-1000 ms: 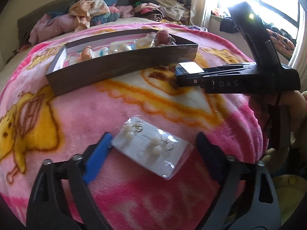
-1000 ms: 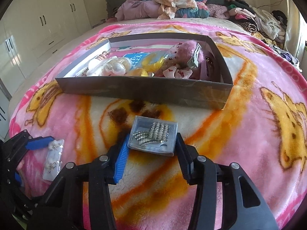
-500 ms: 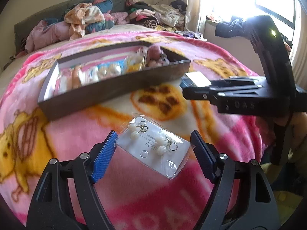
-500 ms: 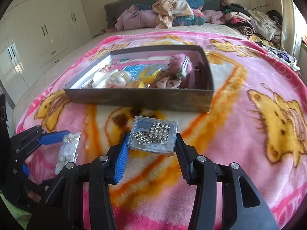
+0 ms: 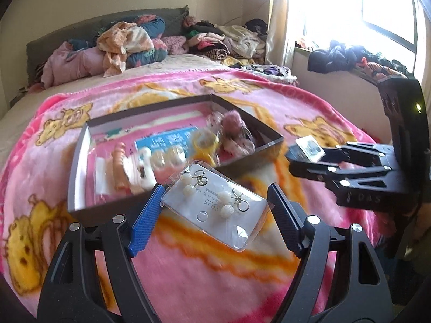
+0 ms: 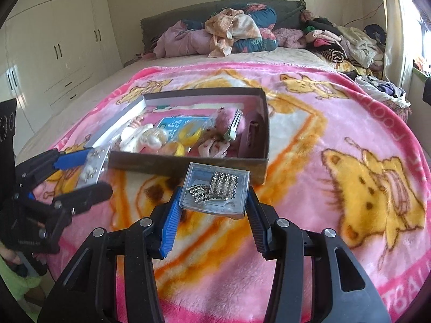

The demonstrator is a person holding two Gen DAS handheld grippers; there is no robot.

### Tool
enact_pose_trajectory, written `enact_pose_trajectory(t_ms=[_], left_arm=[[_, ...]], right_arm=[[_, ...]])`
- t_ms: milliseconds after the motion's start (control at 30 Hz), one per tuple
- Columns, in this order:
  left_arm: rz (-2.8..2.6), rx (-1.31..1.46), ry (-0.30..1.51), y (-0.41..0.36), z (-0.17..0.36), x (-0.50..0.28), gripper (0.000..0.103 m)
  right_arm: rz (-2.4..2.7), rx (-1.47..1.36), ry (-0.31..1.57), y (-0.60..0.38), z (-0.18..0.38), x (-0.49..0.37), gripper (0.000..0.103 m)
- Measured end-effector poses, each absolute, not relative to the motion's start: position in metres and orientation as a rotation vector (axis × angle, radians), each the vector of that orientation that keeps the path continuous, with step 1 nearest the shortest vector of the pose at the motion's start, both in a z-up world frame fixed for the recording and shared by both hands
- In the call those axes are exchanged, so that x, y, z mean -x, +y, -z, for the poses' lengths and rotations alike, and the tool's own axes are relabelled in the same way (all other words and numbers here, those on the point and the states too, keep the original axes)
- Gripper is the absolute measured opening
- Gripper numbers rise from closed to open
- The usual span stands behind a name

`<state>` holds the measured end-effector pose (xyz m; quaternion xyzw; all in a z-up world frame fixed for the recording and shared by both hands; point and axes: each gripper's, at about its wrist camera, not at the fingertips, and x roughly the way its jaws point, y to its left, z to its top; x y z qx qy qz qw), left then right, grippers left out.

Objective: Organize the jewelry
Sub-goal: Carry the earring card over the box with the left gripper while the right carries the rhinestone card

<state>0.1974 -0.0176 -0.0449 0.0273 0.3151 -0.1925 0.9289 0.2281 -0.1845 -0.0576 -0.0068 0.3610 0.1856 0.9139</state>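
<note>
My left gripper (image 5: 215, 210) is shut on a clear packet of pearl earrings (image 5: 215, 204) and holds it lifted above the blanket, just in front of the brown box (image 5: 89, 212). My right gripper (image 6: 212, 202) is shut on a small clear case of rhinestone jewelry (image 6: 215, 191), raised near the box's front wall (image 6: 188, 165). The box holds several items: a pink pom-pom (image 6: 227, 117), white pieces (image 6: 142, 138), a blue card (image 6: 177, 123). The left gripper and its packet also show in the right wrist view (image 6: 91, 167); the right gripper shows in the left wrist view (image 5: 307, 150).
The box sits on a pink cartoon-bear blanket (image 6: 350, 161) on a bed. Piles of clothes (image 6: 229, 35) lie at the headboard and along the right side (image 5: 234, 40). White wardrobes (image 6: 54, 48) stand to the left, a bright window (image 5: 377, 5) to the right.
Both grippers have risen with their loads and now look down into the box. The earring packet has come up off the blanket and toward the box's front wall.
</note>
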Motion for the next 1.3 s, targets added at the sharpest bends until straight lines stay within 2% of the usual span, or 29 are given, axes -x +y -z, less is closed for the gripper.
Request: enact_pose_trajectory(t_ms=[500,867,1300], left_arm=[[0.332,-0.008,0.621,-0.007,0.033,-0.251,0.069],[0.304,0.048,0.671,-0.004,0.041,-0.293,0.069],[0.258,0.059,0.732,-0.001,0.053,-0.338,0.069]], right_arm=[[-0.341,0.033,0.714,-0.185,0.045,-0.265,0.045],[-0.328,0.045,0.708,-0.181,0.041,-0.296,0.045],[-0.353,0.089,0.757,-0.164,0.065,-0.312,0.045]])
